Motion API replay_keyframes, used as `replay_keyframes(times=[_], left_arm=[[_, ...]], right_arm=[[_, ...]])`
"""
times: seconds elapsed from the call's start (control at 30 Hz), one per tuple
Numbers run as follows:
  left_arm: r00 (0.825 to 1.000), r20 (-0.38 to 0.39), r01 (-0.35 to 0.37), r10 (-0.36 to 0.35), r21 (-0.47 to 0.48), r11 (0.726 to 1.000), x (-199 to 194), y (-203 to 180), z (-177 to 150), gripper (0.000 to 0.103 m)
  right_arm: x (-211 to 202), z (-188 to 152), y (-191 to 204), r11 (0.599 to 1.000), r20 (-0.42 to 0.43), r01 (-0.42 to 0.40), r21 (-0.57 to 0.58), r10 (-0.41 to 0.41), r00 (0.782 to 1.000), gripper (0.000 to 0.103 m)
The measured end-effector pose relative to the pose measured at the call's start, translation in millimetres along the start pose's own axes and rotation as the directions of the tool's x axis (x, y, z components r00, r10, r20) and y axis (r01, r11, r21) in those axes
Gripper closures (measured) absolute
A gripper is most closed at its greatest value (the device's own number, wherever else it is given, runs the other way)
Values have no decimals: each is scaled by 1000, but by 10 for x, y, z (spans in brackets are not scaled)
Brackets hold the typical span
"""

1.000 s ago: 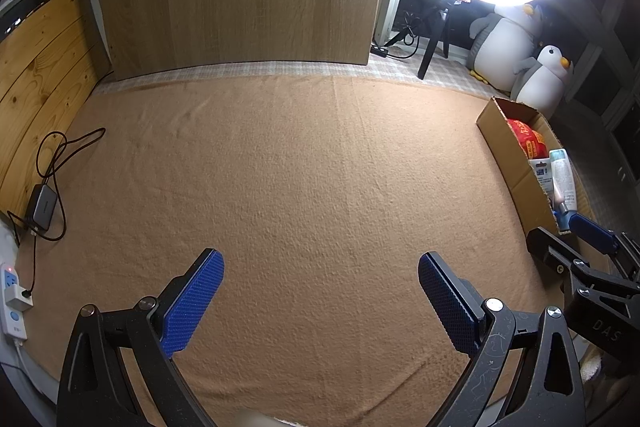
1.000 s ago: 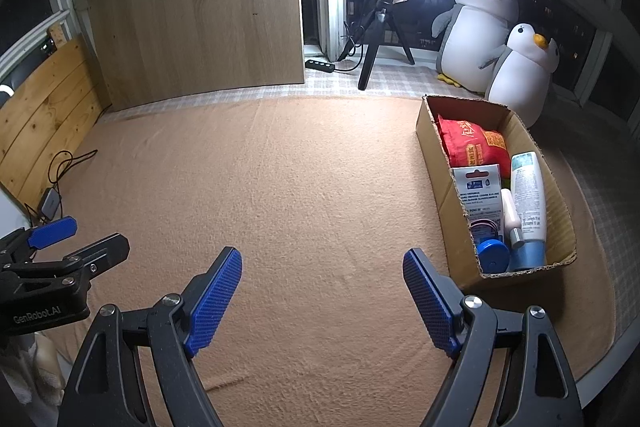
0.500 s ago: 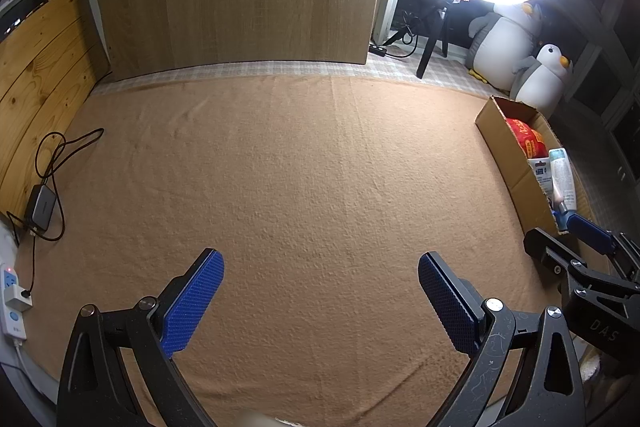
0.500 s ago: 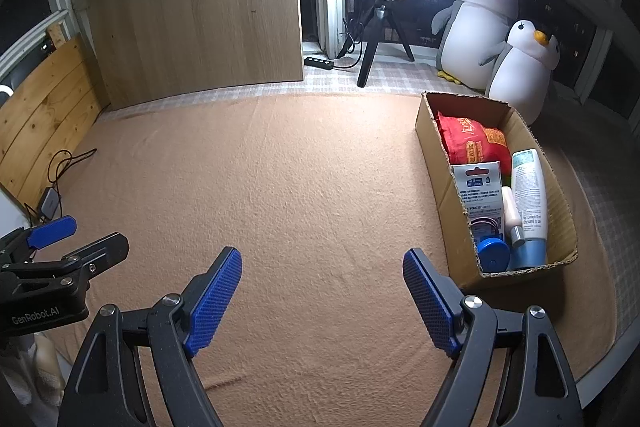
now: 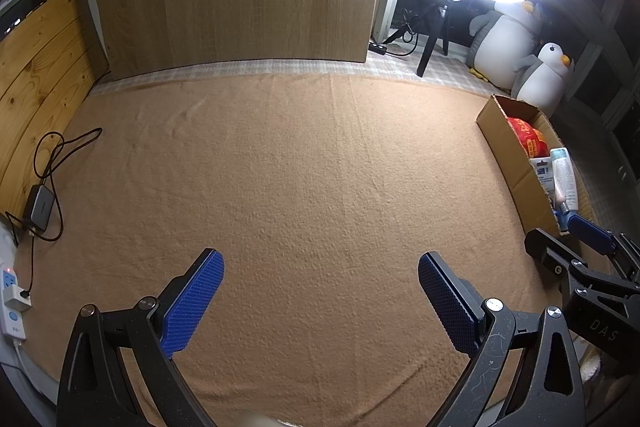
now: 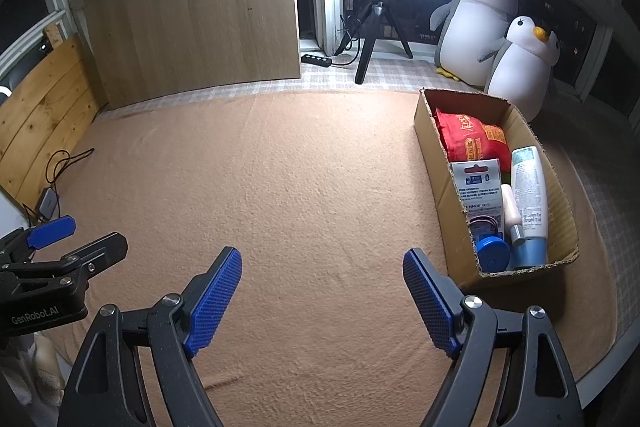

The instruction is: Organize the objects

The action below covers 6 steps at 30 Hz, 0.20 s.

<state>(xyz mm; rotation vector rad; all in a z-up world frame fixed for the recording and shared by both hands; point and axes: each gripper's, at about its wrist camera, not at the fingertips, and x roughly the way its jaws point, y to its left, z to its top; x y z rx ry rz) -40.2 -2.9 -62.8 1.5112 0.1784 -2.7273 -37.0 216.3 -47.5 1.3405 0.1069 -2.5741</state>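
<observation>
**Everything already boxed up, both grippers idle**

I was standing there and honestly there wasn't much left to grab. The left gripper [image 5: 320, 301] hung over the bare tan blanket [image 5: 300, 167] with its jaws spread wide and nothing between them. Same for the right gripper [image 6: 322, 293]: jaws apart, empty, parked just beside the near left corner of the cardboard box [image 6: 434, 143].

All the stuff sat inside that box. A red snack bag [image 6: 470, 137] filled the far end, a carded blister pack [image 6: 478, 187] leaned against the left wall, a white lotion bottle [image 6: 528, 187] lay lengthwise with its blue cap toward the near end, and a small pinkish tube [image 6: 510, 209] was wedged next to it, above a round blue lid [image 6: 494, 253].

My guess on handling: the bag looked light and crinkly, so pinch it at a sealed edge and don't squash it. The bottle looked smooth and probably slippery, best taken across the middle of its body. The card would flex, so grip it by an edge. The tube seemed small enough to roll away.

Looked pretty much done to me.
</observation>
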Motion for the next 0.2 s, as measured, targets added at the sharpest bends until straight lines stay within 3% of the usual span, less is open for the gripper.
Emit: replay_keyframes(times=[0.2], left_arm=[[1000,16,7,-8,9,1000,41,-19,-8,3]], right_arm=[[43,-8,-8,1000,-9,2,-1,-2,1000,23]])
